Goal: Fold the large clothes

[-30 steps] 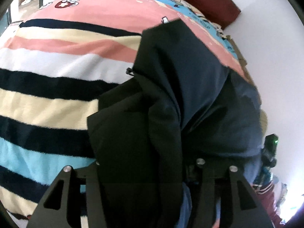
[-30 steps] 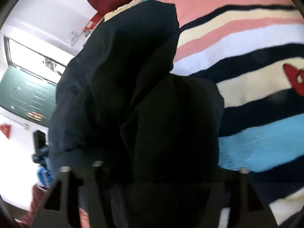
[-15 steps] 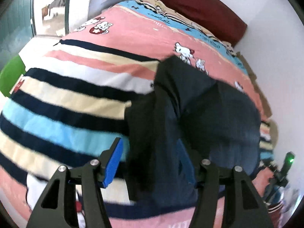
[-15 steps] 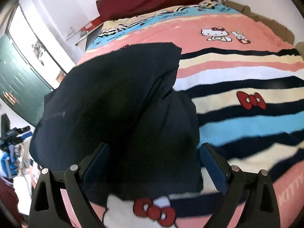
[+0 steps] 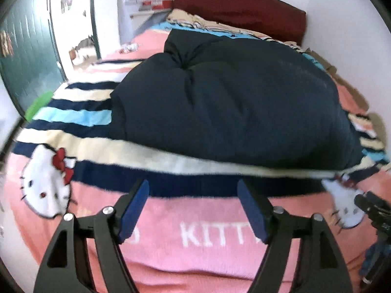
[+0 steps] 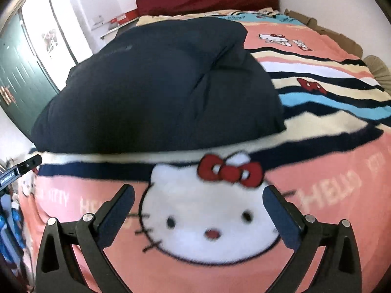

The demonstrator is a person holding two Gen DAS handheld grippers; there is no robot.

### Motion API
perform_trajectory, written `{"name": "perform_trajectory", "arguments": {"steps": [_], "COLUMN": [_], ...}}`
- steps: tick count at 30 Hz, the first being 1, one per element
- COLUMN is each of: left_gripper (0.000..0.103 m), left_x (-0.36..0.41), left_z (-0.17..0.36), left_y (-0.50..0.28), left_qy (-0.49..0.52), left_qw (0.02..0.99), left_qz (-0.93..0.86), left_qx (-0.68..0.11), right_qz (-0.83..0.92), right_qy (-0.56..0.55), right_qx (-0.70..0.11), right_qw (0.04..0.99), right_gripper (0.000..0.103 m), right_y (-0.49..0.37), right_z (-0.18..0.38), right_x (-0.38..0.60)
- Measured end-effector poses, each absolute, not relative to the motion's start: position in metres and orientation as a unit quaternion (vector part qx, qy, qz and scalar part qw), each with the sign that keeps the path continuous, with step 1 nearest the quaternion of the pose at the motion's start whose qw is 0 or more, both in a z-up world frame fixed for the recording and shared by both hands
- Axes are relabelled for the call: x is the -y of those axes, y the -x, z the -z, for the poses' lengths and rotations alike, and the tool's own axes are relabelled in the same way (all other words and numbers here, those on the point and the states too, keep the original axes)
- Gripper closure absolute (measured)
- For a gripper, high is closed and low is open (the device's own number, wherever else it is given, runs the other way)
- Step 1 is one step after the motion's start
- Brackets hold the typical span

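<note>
A large dark navy garment [image 5: 232,102] lies folded in a thick bundle on the striped Hello Kitty blanket [image 5: 171,249] that covers the bed. It also shows in the right wrist view [image 6: 158,92]. My left gripper [image 5: 193,195] is open and empty, held back from the garment's near edge above the pink band of the blanket. My right gripper [image 6: 199,200] is open and empty, above the printed cat face, also apart from the garment.
A dark red headboard [image 5: 239,9] stands at the far end against a white wall. A green door [image 5: 22,56] is at the left. A camera on a stand [image 5: 374,210] sits off the bed's near right corner.
Both grippers let go of the garment, opened and pulled back toward the foot of the bed. The garment dropped and now lies folded on the blanket.
</note>
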State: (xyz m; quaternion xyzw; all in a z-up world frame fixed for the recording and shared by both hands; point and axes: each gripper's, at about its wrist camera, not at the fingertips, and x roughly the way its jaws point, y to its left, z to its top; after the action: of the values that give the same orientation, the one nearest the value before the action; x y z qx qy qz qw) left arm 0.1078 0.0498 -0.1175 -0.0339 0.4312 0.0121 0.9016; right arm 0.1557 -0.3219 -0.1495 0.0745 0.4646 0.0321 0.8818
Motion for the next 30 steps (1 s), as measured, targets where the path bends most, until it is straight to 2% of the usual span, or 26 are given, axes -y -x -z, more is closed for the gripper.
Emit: {"name": "perform_trajectory", "arguments": {"steps": [6,14,30], "left_gripper": [0.029,0.029,0.029], "left_x": [-0.02,-0.013,-0.016], "left_z": [0.119,0.112,0.123], "left_y": [-0.071,-0.044,-0.04], "left_qy": [-0.036,-0.04,-0.03], "left_qw": [0.912,0.926,0.92], "left_qz": [-0.05,-0.053,-0.048], "left_qx": [-0.406,-0.372,-0.388], "right_qz": [-0.031,-0.027,-0.015], "right_qy": [-0.039,-0.034,-0.026], "right_qx": [-0.443,-0.402,-0.391], "right_qw": [0.895,0.915,0.92], "right_gripper": [0.0,0.001,0.0], "right_y": [-0.128,-0.096,-0.08], "right_z": [0.159,0.148,0.149], "right_x": [0.294,0.284,0.284]}}
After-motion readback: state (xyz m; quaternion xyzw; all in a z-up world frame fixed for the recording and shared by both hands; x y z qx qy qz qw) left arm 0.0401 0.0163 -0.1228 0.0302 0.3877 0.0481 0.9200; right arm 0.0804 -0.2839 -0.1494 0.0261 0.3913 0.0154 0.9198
